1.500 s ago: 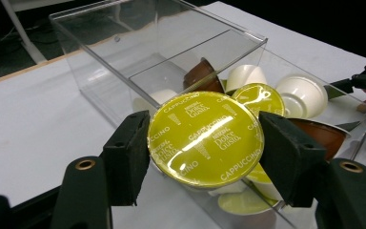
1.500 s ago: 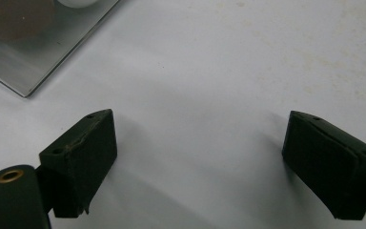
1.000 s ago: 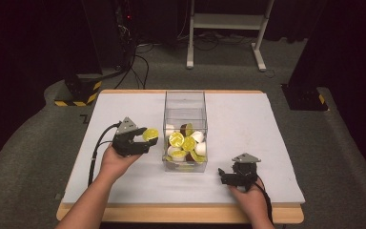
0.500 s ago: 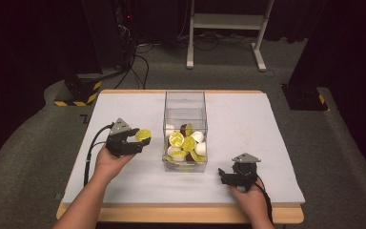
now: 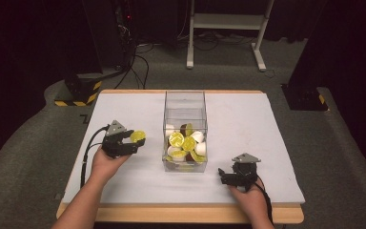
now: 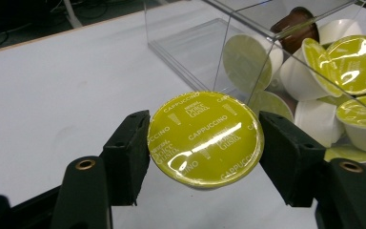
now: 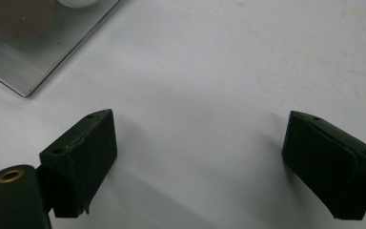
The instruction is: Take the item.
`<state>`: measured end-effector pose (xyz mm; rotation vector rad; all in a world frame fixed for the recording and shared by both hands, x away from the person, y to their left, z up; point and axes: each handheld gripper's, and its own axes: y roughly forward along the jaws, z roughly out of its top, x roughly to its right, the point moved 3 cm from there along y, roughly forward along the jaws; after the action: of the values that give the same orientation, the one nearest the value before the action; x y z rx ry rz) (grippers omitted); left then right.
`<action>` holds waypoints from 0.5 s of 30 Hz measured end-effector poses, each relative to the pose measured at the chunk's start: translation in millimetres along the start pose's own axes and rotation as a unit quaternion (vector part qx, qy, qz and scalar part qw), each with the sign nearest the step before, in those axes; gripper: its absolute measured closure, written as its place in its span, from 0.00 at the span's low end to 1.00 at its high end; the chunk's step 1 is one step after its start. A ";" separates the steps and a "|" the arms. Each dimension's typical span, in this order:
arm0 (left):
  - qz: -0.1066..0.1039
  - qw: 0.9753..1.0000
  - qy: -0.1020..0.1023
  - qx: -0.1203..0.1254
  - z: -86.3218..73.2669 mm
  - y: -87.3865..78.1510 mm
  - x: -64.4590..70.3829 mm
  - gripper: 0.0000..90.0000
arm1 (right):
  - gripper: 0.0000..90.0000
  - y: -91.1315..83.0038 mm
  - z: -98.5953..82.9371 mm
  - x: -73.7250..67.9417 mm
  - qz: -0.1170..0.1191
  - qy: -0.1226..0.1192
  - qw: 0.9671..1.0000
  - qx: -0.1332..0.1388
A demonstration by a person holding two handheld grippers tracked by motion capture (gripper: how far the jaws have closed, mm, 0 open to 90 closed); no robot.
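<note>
My left gripper (image 5: 132, 141) is shut on a yellow-lidded coffee capsule (image 5: 137, 136), held above the white table left of the clear plastic box (image 5: 185, 102). In the left gripper view the capsule (image 6: 205, 137), lid marked "Cappuccino", sits clamped between both black jaws, with the box (image 6: 228, 28) just behind it to the right. Several capsules (image 5: 183, 142) with yellow, white and brown tops lie piled in the near end of the box. My right gripper (image 5: 225, 176) rests low near the table's front edge, right of the box, open with nothing between its jaws (image 7: 198, 162).
The white table surface (image 5: 248, 124) has a wooden rim at the front. A corner of the clear box (image 7: 28, 52) lies up and to the left in the right gripper view. Dark floor, cables and a white stand leg (image 5: 262, 47) lie beyond the table.
My left gripper has carried the capsule leftward, away from the box, and a little down toward the table. The right gripper has stayed put.
</note>
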<state>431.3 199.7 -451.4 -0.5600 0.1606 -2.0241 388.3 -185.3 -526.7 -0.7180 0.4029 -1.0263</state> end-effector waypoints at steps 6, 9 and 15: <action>0.010 1.000 -0.006 -0.003 -6.2 2.1 -8.0 0.42 | 0.13 0.0 0.0 0.0 0.000 0.000 1.000 0.000; 0.019 1.000 -0.008 -0.009 -11.3 4.6 -13.9 0.42 | 0.13 0.0 0.0 0.0 0.000 0.000 1.000 0.000; 0.031 0.999 -0.004 -0.021 -20.0 6.8 -23.1 0.42 | 0.13 0.0 0.0 0.0 0.000 0.000 1.000 0.000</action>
<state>437.1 213.8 -478.8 -0.5837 0.2136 -1.9621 388.3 -185.3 -526.7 -0.7183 0.4028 -1.0261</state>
